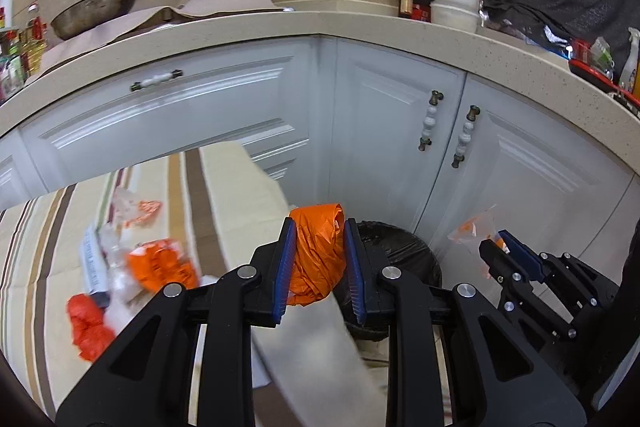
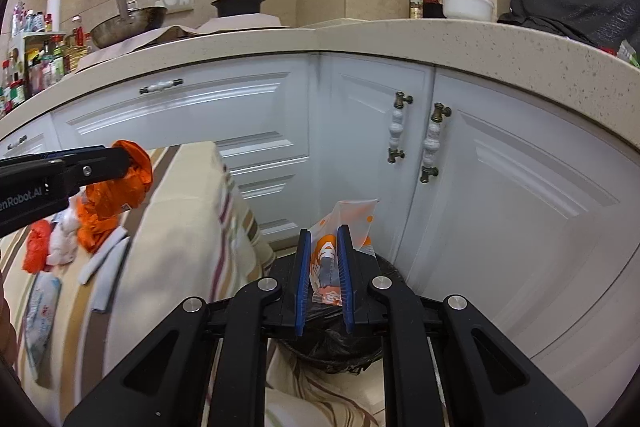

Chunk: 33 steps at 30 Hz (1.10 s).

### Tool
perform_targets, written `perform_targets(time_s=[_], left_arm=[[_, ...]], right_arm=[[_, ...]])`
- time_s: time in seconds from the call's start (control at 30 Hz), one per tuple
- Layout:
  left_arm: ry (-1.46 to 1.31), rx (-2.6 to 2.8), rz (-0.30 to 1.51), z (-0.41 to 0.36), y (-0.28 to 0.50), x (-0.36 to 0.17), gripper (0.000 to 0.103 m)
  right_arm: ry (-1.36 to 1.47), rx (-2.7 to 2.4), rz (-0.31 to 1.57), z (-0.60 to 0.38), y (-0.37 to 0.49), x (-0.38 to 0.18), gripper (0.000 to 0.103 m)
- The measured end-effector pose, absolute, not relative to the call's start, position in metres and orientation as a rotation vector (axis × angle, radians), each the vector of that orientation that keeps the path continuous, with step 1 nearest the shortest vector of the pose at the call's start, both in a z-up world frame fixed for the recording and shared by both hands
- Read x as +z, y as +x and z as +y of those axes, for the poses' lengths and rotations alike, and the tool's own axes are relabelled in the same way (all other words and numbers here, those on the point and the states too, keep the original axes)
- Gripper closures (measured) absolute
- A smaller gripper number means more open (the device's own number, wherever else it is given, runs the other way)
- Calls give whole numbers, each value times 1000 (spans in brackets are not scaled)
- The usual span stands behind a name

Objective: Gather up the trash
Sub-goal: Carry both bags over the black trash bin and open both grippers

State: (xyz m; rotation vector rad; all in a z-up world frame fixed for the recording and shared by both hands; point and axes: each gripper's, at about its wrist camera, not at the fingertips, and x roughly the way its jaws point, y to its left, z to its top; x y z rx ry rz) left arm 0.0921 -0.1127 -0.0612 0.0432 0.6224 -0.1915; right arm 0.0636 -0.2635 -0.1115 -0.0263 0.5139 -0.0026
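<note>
Now the left gripper (image 1: 318, 267) is clamped on a crumpled orange bag (image 1: 318, 259), its long axis running forward along the fingers, over the table's (image 1: 224, 195) edge beside the black-lined bin (image 1: 404, 259). Right gripper (image 2: 325, 275) pinches a clear orange-printed wrapper (image 2: 344, 227), upright, pointing up, above the bin

Cut-off white lettering "enRobot.AI" on the left gripper (image 2: 120, 157) body

The bin (image 2: 332, 347) at six o'clock sits mostly hidden behind the right gripper (image 2: 324, 267); the trash pile (image 1: 132, 267) at nine o'clock is blurred.
</note>
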Motion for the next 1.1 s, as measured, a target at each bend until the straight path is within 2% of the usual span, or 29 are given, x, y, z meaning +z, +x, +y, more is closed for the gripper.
perform_targets(time_s=[0.23,0.57,0.63,0.73,1.1], left_arm=[[95,-181,697,-164,141,-93,79],[124,-137,773,-194,198,-134,77],[139,-122,777,-196,205,-141,77],[140,-113,785,-197,211,-145,52],[115,-135,769,-190,203,-131,52]], right_arm=[[11,-20,544,-292,94,-130,89],[42,-9,588,-316,138,-161,88],[48,-15,588,-320,146,-167,77],[62,-34,600,-325,152,-174,67],[57,-57,607,-325,137,-165,61]])
